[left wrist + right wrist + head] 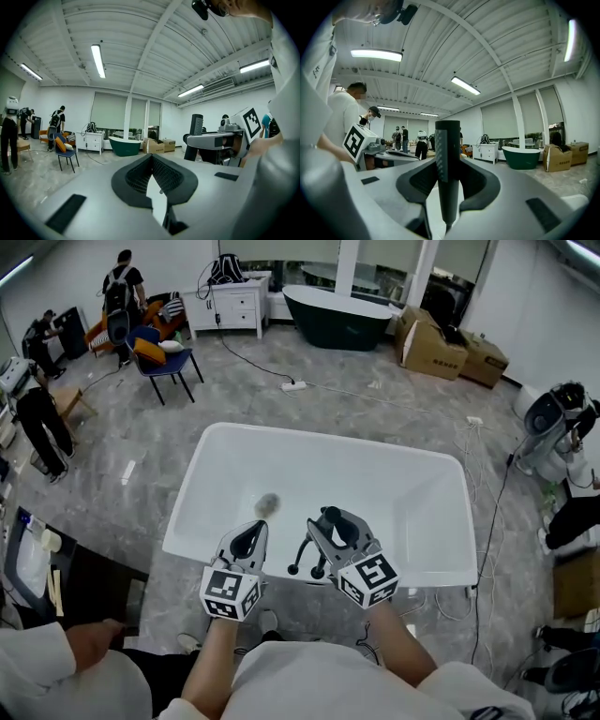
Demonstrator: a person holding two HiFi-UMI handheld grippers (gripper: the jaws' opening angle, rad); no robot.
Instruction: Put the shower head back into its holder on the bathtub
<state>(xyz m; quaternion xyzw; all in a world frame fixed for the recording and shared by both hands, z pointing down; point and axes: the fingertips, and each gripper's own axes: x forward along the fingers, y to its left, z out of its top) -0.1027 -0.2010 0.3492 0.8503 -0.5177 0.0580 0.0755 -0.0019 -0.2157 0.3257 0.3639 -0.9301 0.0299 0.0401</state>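
From the head view both my claws hang over the near rim of the white bathtub (375, 488). My left claw (250, 534) is on the left and my right claw (334, 524) just beside it. That view does not show what is gripped. The right gripper view does: my right claw (449, 165) is clamped on the dark shower head (448, 140), which stands upright between the pads with its top above them. The left gripper view shows my left claw (152, 158) closed to a narrow V, tips together and nothing in it. It also shows my right claw from the side, at the right of the frame. From above, the shower head blends into the dark jaws. I cannot tell whether the small dark knobbed parts (305, 563) under my right claw belong to it or to the tub's fittings, and I cannot pick out the holder. The lower end of the shower head is cut off in the right gripper view. A grey drain (267, 504) blurs on the tub floor. The tub basin ahead is open. Beyond its far rim there is bare floor with a cable and power strip (293, 385). Well beyond those are a dark green tub (337, 317), a white cabinet (232, 304), a blue chair (164, 360) and cardboard boxes (436, 348).
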